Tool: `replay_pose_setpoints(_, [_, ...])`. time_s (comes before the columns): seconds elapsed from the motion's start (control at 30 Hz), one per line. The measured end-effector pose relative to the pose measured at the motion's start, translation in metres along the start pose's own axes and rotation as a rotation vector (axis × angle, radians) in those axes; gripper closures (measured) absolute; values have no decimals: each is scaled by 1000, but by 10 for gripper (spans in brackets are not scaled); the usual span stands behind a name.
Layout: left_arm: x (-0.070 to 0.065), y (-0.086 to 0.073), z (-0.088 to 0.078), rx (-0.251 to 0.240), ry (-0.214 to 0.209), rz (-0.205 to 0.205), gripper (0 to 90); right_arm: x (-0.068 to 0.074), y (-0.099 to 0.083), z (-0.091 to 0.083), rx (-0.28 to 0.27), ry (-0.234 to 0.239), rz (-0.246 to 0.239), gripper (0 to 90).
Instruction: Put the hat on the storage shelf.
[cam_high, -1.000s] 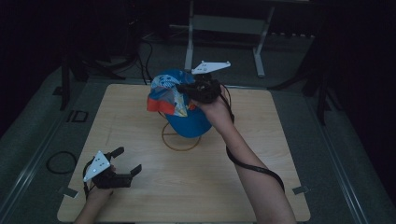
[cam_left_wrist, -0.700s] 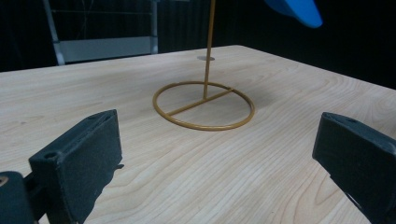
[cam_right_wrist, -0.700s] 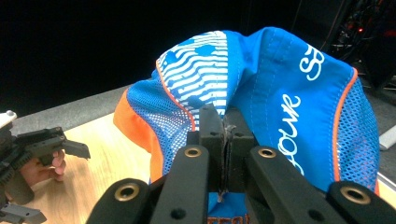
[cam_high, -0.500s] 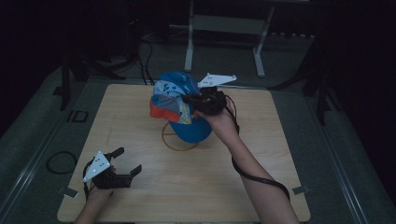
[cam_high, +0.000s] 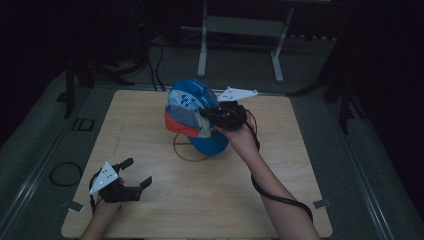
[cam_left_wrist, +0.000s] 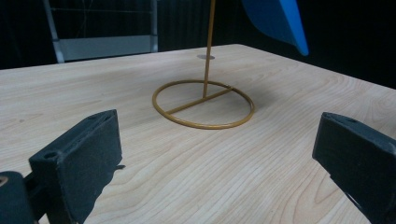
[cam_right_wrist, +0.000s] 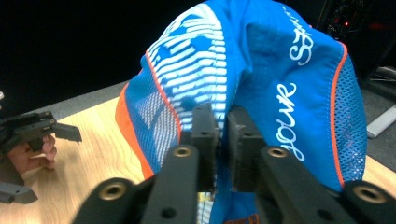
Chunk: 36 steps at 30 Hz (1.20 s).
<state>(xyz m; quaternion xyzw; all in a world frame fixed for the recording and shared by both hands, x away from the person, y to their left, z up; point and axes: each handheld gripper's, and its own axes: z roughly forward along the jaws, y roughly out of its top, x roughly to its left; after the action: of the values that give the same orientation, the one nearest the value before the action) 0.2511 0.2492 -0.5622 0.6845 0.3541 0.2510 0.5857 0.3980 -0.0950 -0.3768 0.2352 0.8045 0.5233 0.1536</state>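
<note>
Cap (cam_high: 192, 107): blue with orange trim, on the gold wire stand (cam_high: 190, 148), centre of the desk (cam_high: 280, 170).
Right gripper (cam_high: 210, 112): jaws narrow, just been opening, cap fabric between them.
Left gripper (cam_high: 136, 174): lower left, jaws wide, empty.

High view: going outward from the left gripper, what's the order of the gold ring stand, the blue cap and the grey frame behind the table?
1. Gold ring stand, mid-table on the wood.
2. Blue cap, above the stand, at the right gripper.
3. Grey frame, on the floor beyond the table's far edge.
</note>
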Motion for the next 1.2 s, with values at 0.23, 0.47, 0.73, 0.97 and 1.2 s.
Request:
replay_pose_setpoints(0.23, [0, 0, 0, -2, -1, -1, 18, -1, -3, 5, 14, -29, 2, 730])
replay_pose_setpoints(0.47, [1, 0, -1, -9, 5, -3, 18, -3, -2, 2, -12, -40, 12, 647])
replay_pose_setpoints(0.73, [0, -1, 0, -5, -1, -1, 18, -4, 0, -6, -57, -37, 16, 449])
replay_pose_setpoints(0.97, [-1, -1, 0, -2, 0, -1, 18, -3, -4, -9, -42, -38, 9, 254])
replay_pose_setpoints(1.2, [-2, -2, 0, 6, 2, 9, 18, -4, -16, -11, -34, 38, 19, 170])
